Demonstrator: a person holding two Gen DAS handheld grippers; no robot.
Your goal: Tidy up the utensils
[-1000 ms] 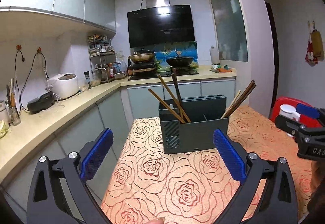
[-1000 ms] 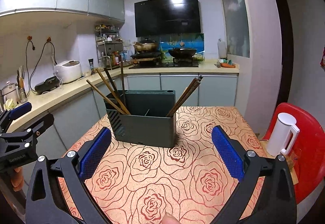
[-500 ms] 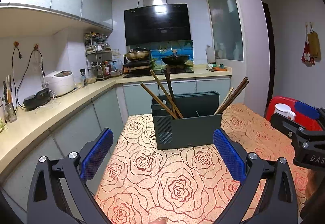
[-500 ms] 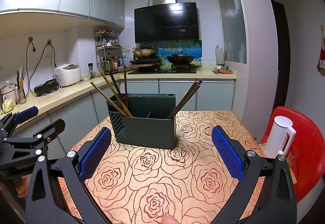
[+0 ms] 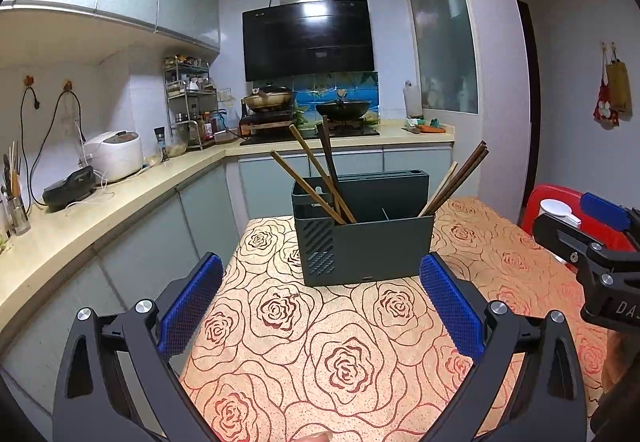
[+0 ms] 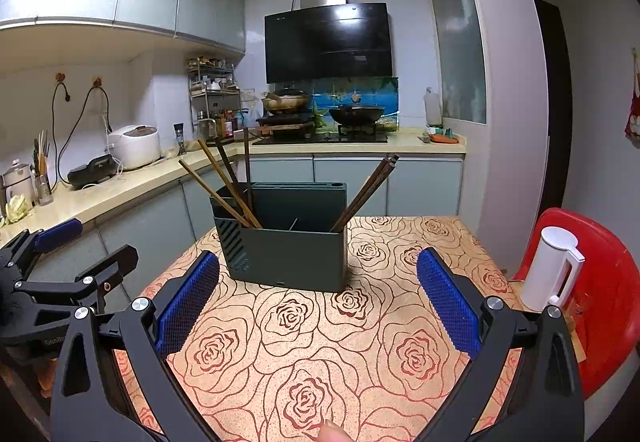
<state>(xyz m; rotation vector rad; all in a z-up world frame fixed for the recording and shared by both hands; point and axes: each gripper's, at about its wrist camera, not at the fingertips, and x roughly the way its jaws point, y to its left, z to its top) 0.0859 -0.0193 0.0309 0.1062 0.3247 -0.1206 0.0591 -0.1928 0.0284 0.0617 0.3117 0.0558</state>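
A dark grey utensil holder (image 5: 362, 238) (image 6: 286, 238) stands on the rose-patterned table (image 5: 320, 342) (image 6: 304, 354). Brown chopsticks (image 5: 310, 183) (image 6: 218, 187) lean out of its left compartment, and a second bundle of chopsticks (image 5: 458, 177) (image 6: 368, 191) leans out of its right end. My left gripper (image 5: 320, 302) hangs open in front of the holder, nothing between its blue pads. My right gripper (image 6: 318, 302) is open too, just short of the holder; it also shows at the right edge of the left wrist view (image 5: 588, 242). The left gripper shows at the left edge of the right wrist view (image 6: 60, 262).
A white kettle (image 6: 550, 268) sits on a red chair (image 6: 600, 290) right of the table. A kitchen counter (image 5: 100, 209) with a rice cooker (image 5: 116, 153) runs along the left. Stove and pans (image 5: 312, 105) stand at the back.
Both grippers have drifted slightly, so the holder has shifted a little in each view. Both stay open and nothing was picked up.
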